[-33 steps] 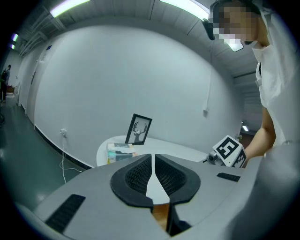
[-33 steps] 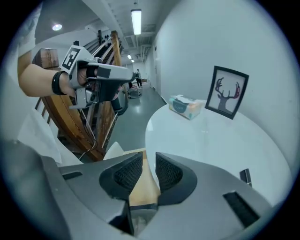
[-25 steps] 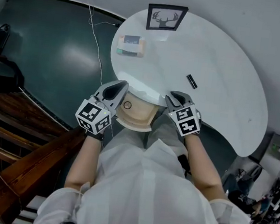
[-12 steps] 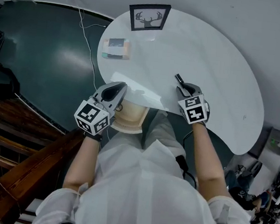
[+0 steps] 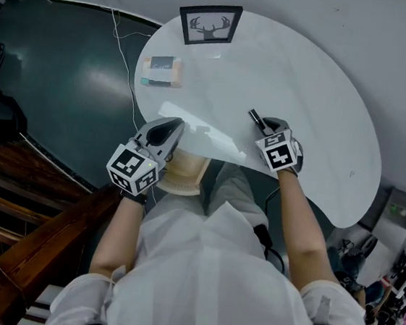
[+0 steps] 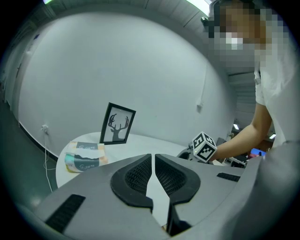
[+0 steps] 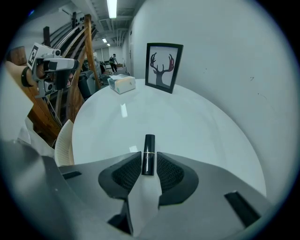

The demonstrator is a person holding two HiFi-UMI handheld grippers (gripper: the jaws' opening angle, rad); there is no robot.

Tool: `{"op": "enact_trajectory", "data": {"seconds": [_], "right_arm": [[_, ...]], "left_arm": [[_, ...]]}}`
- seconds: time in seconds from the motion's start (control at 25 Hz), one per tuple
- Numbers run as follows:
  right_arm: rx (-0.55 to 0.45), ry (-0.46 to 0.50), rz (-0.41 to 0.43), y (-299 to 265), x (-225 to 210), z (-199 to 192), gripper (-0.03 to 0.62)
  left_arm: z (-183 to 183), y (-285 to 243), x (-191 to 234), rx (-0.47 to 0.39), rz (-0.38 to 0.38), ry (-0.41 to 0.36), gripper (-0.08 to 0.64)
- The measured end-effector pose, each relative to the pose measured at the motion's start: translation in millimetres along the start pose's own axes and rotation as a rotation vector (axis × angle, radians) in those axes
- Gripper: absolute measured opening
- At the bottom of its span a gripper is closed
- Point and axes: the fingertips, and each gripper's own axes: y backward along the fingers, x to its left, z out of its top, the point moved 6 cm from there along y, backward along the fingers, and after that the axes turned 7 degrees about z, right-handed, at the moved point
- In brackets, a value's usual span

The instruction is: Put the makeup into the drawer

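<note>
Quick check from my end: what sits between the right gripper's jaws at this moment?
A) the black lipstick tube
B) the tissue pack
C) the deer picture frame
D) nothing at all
A: in the right gripper view, the black lipstick tube lies on the white table, right between the jaws of the right gripper.

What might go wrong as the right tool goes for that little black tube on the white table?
The small black lipstick tube lies loose on the white round table, between the right tool's open pads. Being round, it may roll or squirt out when squeezed. Only its near end sits between the pads, so the grip could tilt it.
</note>
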Motion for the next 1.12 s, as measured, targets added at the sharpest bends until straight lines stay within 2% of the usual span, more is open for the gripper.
{"op": "enact_trajectory", "data": {"seconds": [0.44,1.12], "right_arm": [[0.048,0.042,0.029,-18.7,-5.9,1.5,0.089],[0.079,0.030,0.029,-16.9,3.0,8.2,0.085]], "left_arm": [[-0.3,-6.4,4.6,0.001,0.023,0.012,0.029],[-2.4,7.4,10.7,-0.018,0.044,0.026,0.029]]}}
